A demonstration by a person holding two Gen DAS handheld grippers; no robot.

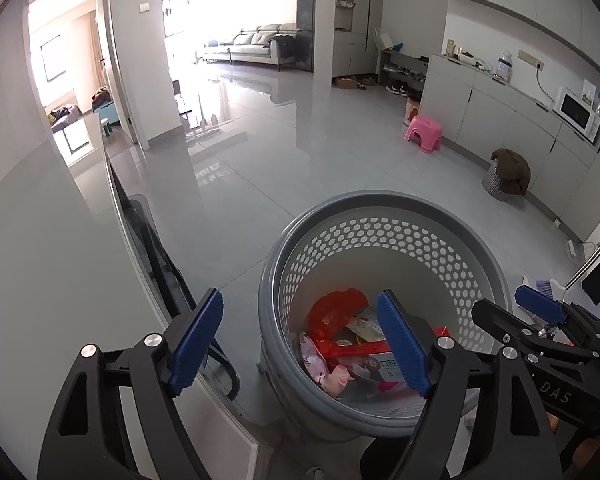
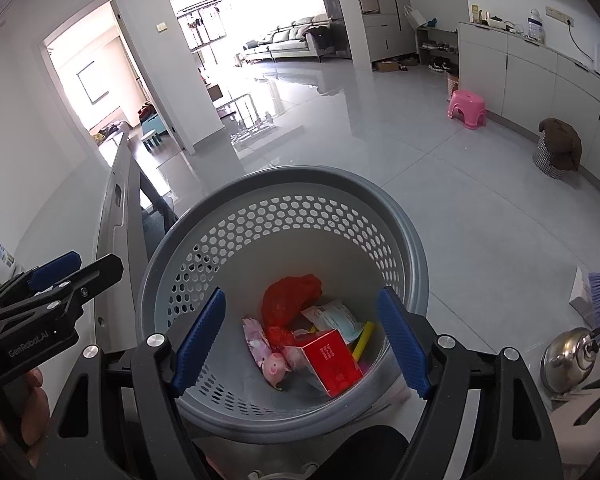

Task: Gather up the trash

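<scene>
I count one grey perforated bin (image 2: 380, 216) on the floor. Inside it: one red plastic bag (image 2: 290, 304), one red carton (image 2: 332, 360), one pink pig toy (image 2: 276, 368), one pink wrapper (image 2: 256, 340), one yellow stick (image 2: 364, 338). Farther off I see one pink stool (image 2: 466, 108) and one kettle (image 2: 570, 356)

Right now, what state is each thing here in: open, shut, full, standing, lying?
Left gripper: open, holding nothing.
Right gripper: open, holding nothing.
Grey perforated plastic bin: upright, lidless, trash only at the bottom.
Red cardboard box: lying tilted in the bin.
Pink plastic stool: standing on the floor.
</scene>
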